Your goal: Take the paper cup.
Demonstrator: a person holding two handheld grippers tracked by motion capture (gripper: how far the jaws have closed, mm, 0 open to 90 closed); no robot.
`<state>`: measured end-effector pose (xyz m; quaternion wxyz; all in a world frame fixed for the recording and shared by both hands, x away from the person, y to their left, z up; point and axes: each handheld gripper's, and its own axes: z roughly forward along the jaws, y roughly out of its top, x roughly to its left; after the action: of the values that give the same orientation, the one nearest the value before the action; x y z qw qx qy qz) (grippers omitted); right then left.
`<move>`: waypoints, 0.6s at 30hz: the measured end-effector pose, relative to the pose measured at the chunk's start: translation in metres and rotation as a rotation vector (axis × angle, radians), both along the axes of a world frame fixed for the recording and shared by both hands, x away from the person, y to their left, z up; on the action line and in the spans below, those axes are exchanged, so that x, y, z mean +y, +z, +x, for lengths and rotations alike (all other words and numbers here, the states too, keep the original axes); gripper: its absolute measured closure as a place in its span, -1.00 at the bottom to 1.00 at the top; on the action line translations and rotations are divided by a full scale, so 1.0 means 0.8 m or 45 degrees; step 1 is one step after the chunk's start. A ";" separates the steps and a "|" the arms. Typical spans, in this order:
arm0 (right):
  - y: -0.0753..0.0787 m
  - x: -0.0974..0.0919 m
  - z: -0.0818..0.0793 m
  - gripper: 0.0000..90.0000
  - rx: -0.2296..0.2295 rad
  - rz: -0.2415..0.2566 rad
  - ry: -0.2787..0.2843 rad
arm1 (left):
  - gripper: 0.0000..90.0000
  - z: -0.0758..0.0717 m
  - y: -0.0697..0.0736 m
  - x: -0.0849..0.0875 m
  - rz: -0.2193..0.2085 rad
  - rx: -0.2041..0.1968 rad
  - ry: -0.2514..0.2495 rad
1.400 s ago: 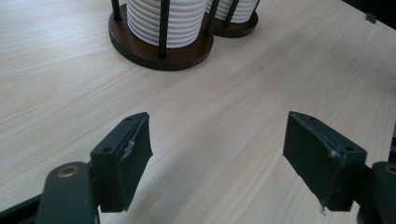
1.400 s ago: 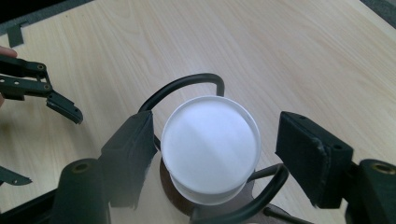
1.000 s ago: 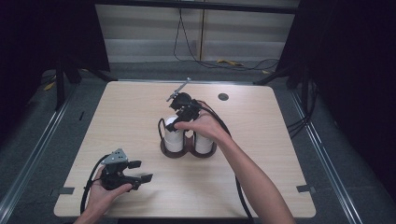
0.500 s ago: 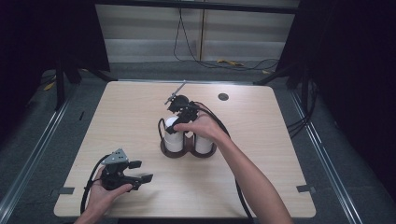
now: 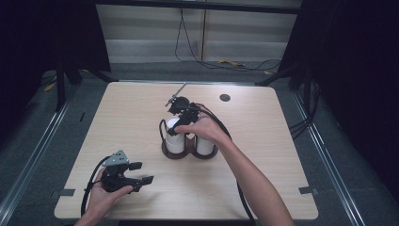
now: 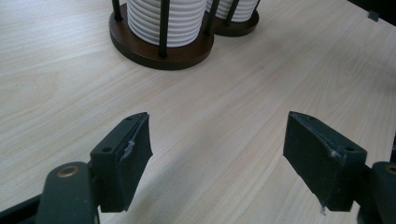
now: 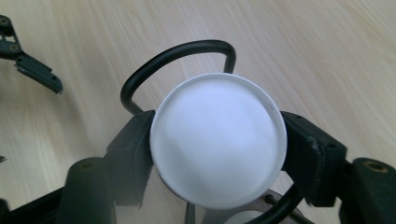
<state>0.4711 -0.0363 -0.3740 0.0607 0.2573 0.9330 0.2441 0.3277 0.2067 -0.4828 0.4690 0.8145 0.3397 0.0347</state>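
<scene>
**Right gripper at the cup holder**

Little had shifted since the earlier frames; the right gripper (image 7: 217, 149) jaws had just been opening, one at each side of the top white cup (image 7: 218, 140) in the cup holder (image 5: 189, 151). Left gripper (image 5: 143, 180), released with nothing between its jaws, rested near the holder on the table (image 5: 263, 179).

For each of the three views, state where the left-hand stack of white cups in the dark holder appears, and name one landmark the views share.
High view: stack of white cups at table centre, under the right gripper.
Left gripper view: its ribbed side at the top edge, left of centre.
Right gripper view: seen from above, central, between the jaws.
Shared landmark: the light wooden table.
</scene>
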 end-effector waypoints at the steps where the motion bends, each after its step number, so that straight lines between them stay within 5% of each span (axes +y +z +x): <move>1: -0.001 0.001 0.000 -0.30 0.000 -0.011 0.011 | -0.48 0.000 0.000 0.000 0.001 0.001 -0.002; 18: 0.004 -0.005 -0.001 -0.23 0.010 0.011 -0.006 | -0.48 0.001 -0.002 0.001 0.007 0.005 0.008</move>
<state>0.4701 -0.0407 -0.3706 0.0566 0.2605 0.9316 0.2470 0.3288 0.2074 -0.4840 0.4659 0.8148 0.3431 0.0354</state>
